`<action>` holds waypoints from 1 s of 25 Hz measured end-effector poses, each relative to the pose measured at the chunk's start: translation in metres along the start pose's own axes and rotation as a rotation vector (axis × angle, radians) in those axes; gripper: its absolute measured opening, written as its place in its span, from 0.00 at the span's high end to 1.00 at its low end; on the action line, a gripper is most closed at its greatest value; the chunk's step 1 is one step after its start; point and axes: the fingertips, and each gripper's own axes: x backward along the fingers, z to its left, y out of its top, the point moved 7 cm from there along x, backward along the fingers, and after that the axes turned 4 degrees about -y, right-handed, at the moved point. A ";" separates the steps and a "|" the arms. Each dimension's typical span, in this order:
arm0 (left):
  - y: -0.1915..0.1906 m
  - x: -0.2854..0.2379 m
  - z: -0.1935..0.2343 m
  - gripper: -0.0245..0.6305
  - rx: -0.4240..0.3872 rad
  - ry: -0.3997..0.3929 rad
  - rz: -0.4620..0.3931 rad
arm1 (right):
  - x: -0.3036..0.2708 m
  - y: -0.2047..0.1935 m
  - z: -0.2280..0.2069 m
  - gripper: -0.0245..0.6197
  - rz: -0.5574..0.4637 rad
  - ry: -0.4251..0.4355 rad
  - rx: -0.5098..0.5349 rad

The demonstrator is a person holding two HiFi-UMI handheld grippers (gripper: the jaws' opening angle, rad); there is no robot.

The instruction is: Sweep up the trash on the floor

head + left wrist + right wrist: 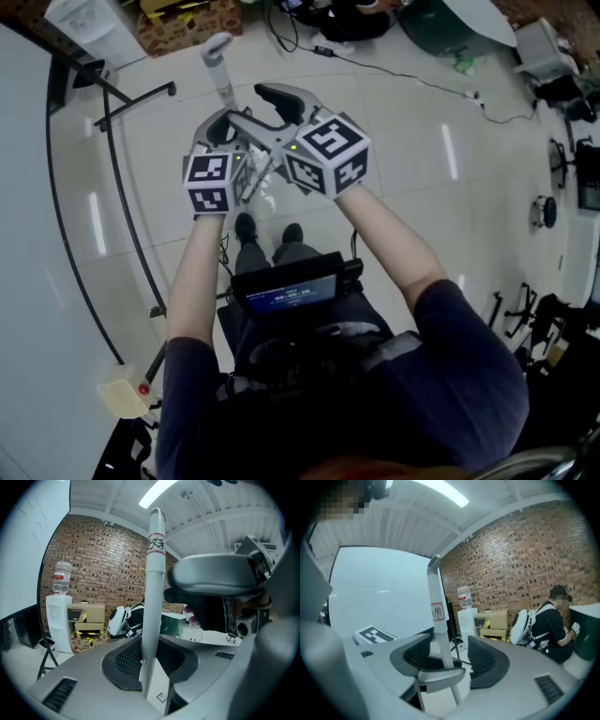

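A long white broom handle [222, 80] stands upright on the pale floor in front of me, and its lower end is hidden behind the grippers. My left gripper [221, 131] is shut on the handle [153, 597], which is pinched between its dark pads. My right gripper [267, 108] is beside it, slightly higher, with its jaws spread wide. The handle [438, 620] stands in the gap, and neither pad touches it. In the left gripper view, the right gripper's jaw [220, 573] shows at upper right. A small pale crumpled scrap [265, 187] lies near my shoes.
A black stand with thin legs [122, 103] is at the left. Cables [403, 70] run across the floor ahead. A water dispenser [58, 616] and cardboard boxes [86, 620] stand against the brick wall. A person [551, 625] crouches by a green bin [441, 28].
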 end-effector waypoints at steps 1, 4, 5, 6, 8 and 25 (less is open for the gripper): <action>0.001 0.000 0.004 0.84 -0.013 -0.003 -0.001 | -0.015 0.004 0.009 0.53 0.008 -0.008 0.026; 0.006 -0.004 0.010 0.84 -0.032 -0.014 -0.015 | -0.040 0.015 0.019 0.59 -0.018 -0.043 0.101; 0.007 -0.004 0.017 0.84 -0.032 -0.019 -0.023 | -0.048 0.020 0.021 0.63 -0.031 -0.064 0.149; 0.008 -0.004 0.026 0.84 -0.029 -0.023 -0.030 | -0.056 0.025 0.026 0.67 -0.036 -0.081 0.206; 0.011 -0.002 0.042 0.84 -0.015 -0.027 -0.041 | -0.073 0.032 0.035 0.78 -0.025 -0.082 0.294; -0.063 0.086 0.066 0.74 0.206 0.008 0.072 | -0.058 0.029 0.022 0.80 -0.024 0.237 0.078</action>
